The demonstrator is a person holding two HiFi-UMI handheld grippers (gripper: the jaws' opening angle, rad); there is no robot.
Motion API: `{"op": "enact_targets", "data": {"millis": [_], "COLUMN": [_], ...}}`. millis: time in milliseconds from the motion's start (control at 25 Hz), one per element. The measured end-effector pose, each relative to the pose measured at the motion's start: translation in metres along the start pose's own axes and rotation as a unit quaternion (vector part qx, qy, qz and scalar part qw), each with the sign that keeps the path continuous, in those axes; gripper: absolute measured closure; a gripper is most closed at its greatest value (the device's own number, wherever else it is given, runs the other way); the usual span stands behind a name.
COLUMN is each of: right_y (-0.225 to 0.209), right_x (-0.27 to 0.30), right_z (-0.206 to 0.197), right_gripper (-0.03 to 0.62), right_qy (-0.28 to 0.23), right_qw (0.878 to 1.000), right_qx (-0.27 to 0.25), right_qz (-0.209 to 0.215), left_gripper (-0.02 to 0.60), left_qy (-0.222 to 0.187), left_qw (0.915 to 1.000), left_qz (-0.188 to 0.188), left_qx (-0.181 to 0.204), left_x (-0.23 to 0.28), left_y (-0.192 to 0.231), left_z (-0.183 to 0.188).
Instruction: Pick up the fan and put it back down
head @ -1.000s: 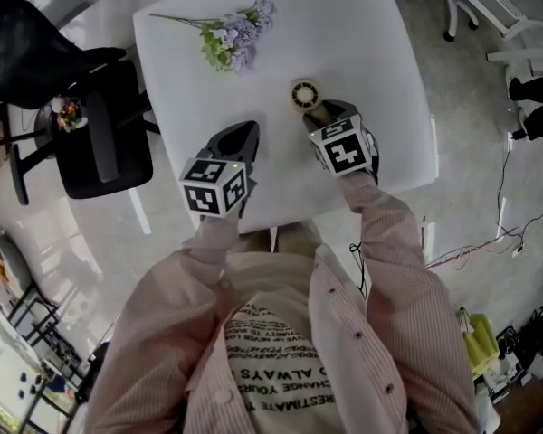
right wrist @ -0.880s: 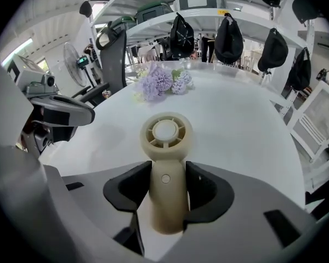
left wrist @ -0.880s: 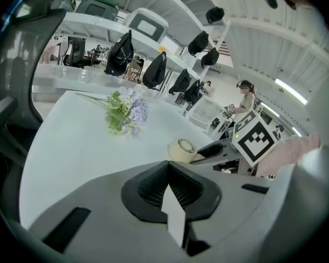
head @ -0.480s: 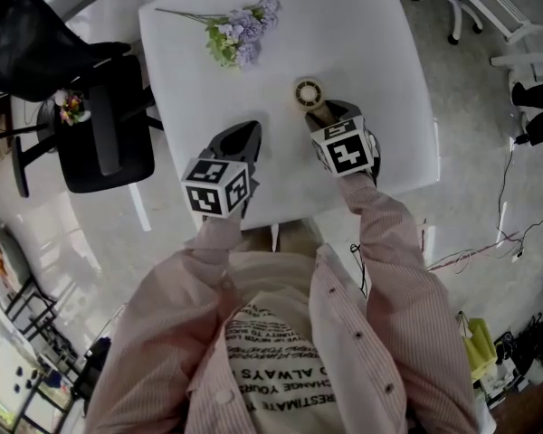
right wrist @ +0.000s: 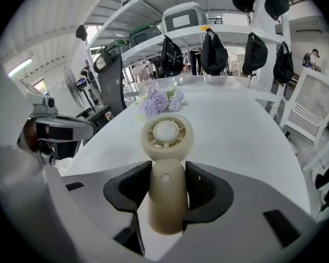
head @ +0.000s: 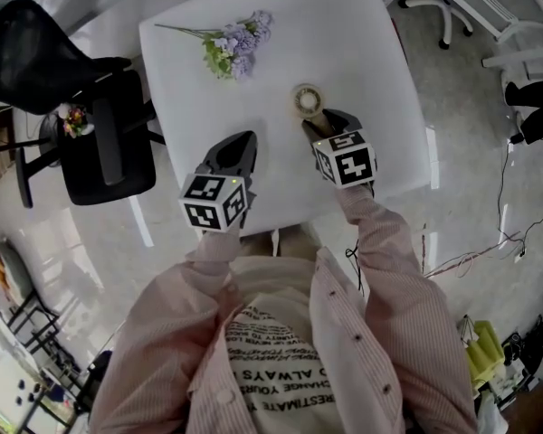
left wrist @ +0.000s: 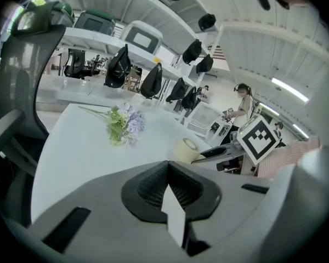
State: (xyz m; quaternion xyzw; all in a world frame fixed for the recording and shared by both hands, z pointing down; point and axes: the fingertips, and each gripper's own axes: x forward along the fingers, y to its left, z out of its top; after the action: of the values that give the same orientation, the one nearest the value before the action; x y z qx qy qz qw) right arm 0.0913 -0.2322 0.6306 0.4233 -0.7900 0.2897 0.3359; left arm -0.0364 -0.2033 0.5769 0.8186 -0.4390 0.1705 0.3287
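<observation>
Overall: a person stands at a white table (head: 371,52) with one gripper in each hand — both are over the near part of the table.
Right gripper (right wrist: 167,169): its jaws have just been closing, and the handle of the fan (right wrist: 166,133) is between them. The dark pads (right wrist: 126,188) press on the handle from both sides, so this gripper holds the fan.
Fan: small and cream-coloured, with a round head and a thick handle that has a little button. The head sticks out in front of the jaws and points away from the person, over the middle of the table. I cannot tell from these views whether the fan touches the table or is a little above it.
Left gripper (left wrist: 168,166): the jaws are together at the tips and nothing is between them. It is beside the right one and apart from the fan.
Flowers (head: 233,43): a bunch of pale purple flowers with green leaves lies flat on the far part of the table, well apart from the fan.
Chair (head: 104,147): a black office chair — just beside the left edge of the table.
</observation>
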Motion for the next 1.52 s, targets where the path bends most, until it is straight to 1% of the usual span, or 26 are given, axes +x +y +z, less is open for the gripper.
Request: {"op": "enact_targets", "data": {"millis": [160,280,600,720,920,1040,1360,1520], "right_y": [0.003,0.007,0.014,0.015,0.019,0.020,0.021,0.020], "right_x": [-0.019,-0.036,-0.084,-0.102,-0.131,-0.148,-0.192,-0.217], "right_z": [0.008,0.015,0.036,0.046,0.059,0.069,0.093,0.102], "right_gripper": [0.410,0.410,0.410,0.410,0.410,0.410,0.410,0.410], "right_qy": [-0.023,-0.044,-0.116,-0.137,-0.170,-0.191,-0.251,-0.282], "right_qw": [1.000,0.998,0.990,0.988,0.983,0.979,0.965,0.955], "right_qx": [0.012,0.035,0.080,0.078,0.076,0.075,0.078,0.087], "right_qz": [0.001,0.006,0.010,0.005,-0.004,-0.006,-0.018,-0.028], "left_gripper": [0.580,0.580,0.580,0.580,0.580,0.580,0.580,0.580], "left_qy": [-0.016,-0.023,-0.054,-0.068,-0.088,-0.104,-0.147,-0.169], "left_qw": [0.9998,0.9995,0.9976,0.9965,0.9939,0.9917,0.9854,0.9807], "left_qz": [-0.009,-0.017,-0.032,-0.035,-0.046,-0.044,-0.039,-0.029], "left_qx": [0.008,0.015,0.028,0.032,0.049,0.062,0.077,0.094], "left_x": [-0.010,-0.020,-0.046,-0.056,-0.074,-0.083,-0.110,-0.125], "left_y": [-0.011,-0.019,-0.036,-0.041,-0.053,-0.053,-0.054,-0.057], "left_z": [0.008,0.013,0.034,0.044,0.057,0.069,0.093,0.107]}}
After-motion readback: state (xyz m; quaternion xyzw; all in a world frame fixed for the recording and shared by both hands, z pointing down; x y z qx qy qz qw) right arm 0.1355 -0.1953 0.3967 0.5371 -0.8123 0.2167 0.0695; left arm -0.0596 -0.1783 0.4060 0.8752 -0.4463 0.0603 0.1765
